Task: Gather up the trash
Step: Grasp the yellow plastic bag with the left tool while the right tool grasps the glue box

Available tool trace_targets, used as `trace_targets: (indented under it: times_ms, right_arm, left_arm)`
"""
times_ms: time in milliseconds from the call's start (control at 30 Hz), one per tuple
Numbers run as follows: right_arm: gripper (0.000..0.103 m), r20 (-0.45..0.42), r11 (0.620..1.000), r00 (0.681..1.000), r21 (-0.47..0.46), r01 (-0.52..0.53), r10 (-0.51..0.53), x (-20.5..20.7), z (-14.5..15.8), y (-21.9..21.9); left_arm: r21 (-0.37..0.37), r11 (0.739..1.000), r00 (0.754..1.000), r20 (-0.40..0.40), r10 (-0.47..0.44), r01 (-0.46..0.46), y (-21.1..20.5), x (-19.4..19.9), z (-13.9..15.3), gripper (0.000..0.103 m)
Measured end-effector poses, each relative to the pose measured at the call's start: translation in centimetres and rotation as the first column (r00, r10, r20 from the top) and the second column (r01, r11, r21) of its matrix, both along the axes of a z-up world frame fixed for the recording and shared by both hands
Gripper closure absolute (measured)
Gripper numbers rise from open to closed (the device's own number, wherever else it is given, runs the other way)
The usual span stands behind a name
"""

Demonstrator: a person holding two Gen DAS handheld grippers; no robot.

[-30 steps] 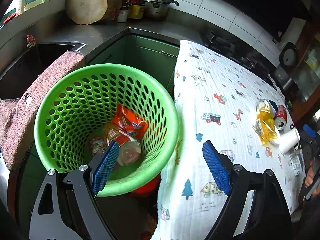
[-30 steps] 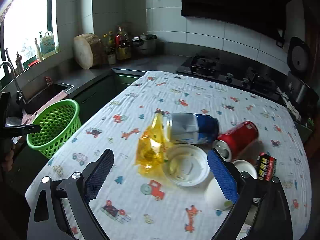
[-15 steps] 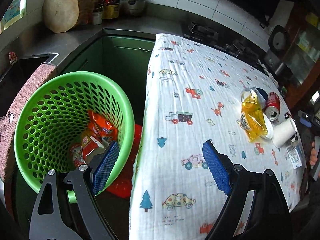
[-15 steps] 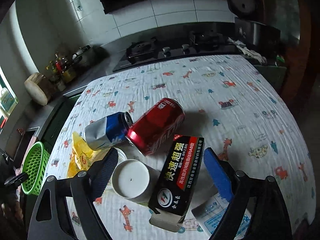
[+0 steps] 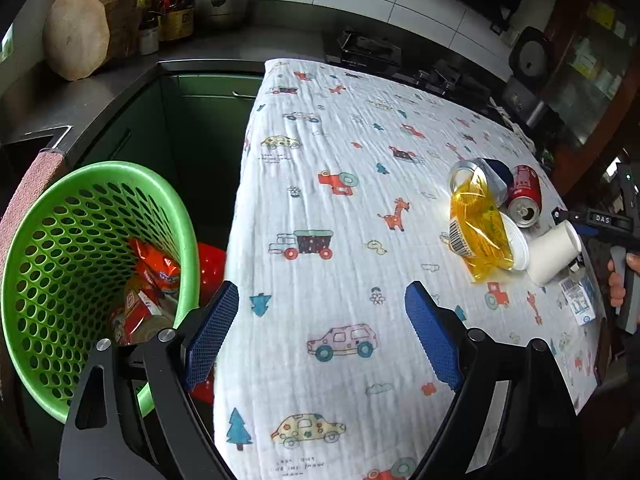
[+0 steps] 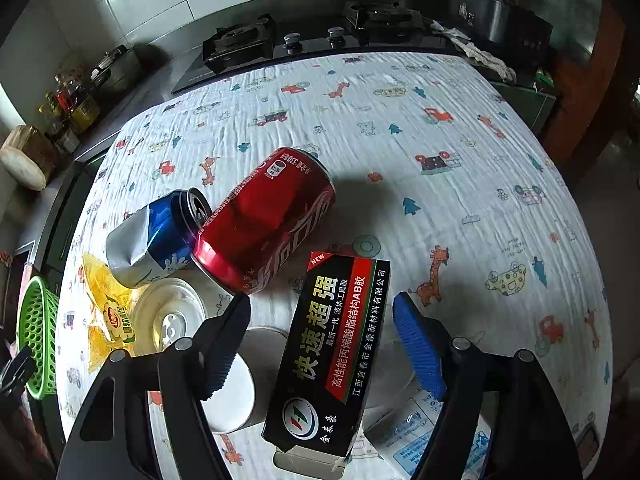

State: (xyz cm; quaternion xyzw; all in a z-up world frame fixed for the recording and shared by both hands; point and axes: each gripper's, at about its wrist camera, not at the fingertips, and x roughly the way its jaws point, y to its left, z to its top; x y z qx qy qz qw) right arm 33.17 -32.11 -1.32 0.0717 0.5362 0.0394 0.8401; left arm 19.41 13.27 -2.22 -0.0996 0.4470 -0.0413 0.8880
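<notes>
Black cardboard glue box [image 6: 334,354] is now sitting between my right gripper's [image 6: 322,344] wide jaws, while my left gripper [image 5: 320,334], spread and empty, is swinging from the green perforated plastic basket [image 5: 80,240] toward the table.

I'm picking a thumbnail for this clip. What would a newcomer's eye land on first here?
Probably the red soda can lying on its side mid-table against a dented blue can, with the black glue box between the open right gripper fingers. In the left wrist view, the bright green basket beside the table, already holding red wrappers, stands out next to the open left gripper.
</notes>
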Motion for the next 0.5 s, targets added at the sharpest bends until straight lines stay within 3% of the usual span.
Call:
trace_targets:
  times_ms: [100, 267, 500]
  right_arm:
    - [0.039, -0.023, 1.0, 1.0, 0.028, 0.008, -0.007, 0.4, -0.5, -0.1]
    - [0.054, -0.016, 0.999, 1.0, 0.043, 0.007, -0.006, 0.1, -0.6, -0.7]
    - [0.056, 0.063, 0.998, 0.998, 0.055, -0.02, 0.016, -1.6, 1.0, -1.9]
  left_arm:
    - [-0.031, 0.999, 1.0, -0.003, -0.031, 0.03, -1.4, 0.7, 0.1, 0.019]
    - [-0.047, 0.995, 0.996, -0.01, -0.087, 0.087, -4.6, 2.3, 0.2, 0.019]
    - [-0.1, 0.98, 0.983, -0.046, -0.178, 0.173, -9.8, 5.0, -0.3, 0.019]
